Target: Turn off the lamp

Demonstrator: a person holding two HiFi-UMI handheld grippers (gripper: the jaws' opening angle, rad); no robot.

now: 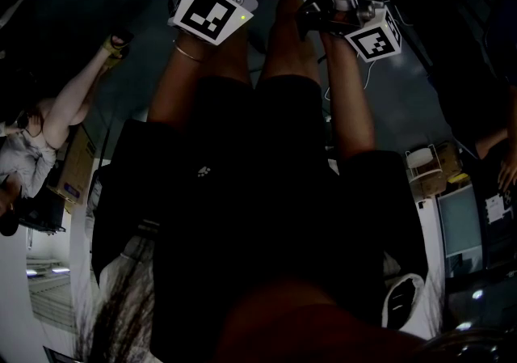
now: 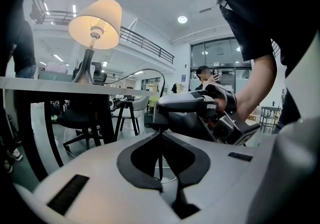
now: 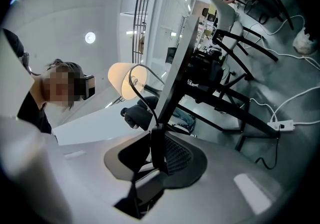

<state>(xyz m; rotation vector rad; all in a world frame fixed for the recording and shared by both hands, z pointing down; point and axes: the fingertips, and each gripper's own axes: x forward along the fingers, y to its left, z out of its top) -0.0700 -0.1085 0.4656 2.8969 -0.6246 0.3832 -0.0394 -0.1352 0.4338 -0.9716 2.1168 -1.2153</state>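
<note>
Both tools sit close together, and the lamp [image 2: 95, 22] is plainly lit. It stands on the table [image 2: 45, 84], up and to the left of the left gripper [image 2: 160, 132]. So the switching-off isn't done; we're at the cord stage.

Right gripper [image 3: 156, 130]: its jaws are clamped on a black block [image 3: 157, 150] strung on the cord [image 3: 141, 102]. From the tips the cord loops up toward the glowing shade, above and left of them. That block looks like the inline switch, though I can't make out a button.

Left gripper: its tips are drawn in to a point just under the right one's nose. As best I can read it, they pinch the thin cord that drops away below, steadying it, I'd say.

Next move, in my judgement: press or squeeze that block until it clicks, keep the cord from twisting out, and watch for the shade to go dark.

Writing? None to read. The marker cubes [image 1: 212, 12] carry only black-and-white square patterns, and no brand or label shows on the lamp or cord.
</note>
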